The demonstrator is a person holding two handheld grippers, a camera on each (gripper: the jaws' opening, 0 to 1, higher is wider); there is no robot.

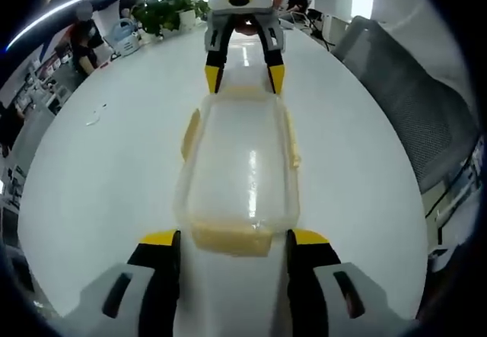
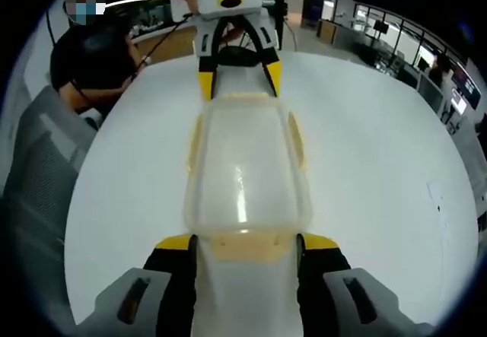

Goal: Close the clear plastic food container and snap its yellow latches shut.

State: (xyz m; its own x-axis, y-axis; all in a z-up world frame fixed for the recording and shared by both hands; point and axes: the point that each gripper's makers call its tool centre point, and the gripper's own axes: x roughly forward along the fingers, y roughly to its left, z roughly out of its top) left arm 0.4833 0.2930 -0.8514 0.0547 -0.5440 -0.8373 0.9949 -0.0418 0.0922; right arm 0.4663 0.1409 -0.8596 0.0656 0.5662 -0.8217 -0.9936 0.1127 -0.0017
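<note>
Container (image 1: 237,170) between two open tools (image 1: 232,240)

The left gripper (image 1: 233,240) and right gripper (image 2: 245,240) face each other, jaws spread wide and level. Each shows in the other's view as the far gripper, its yellow tips pointing back toward the camera.

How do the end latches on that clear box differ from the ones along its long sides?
The end latch lies between the left gripper jaws; the side latch has no jaws around it. The end latch is short and wide; the side latch is long and narrow. Both are pale yellow, on the clear container.
</note>
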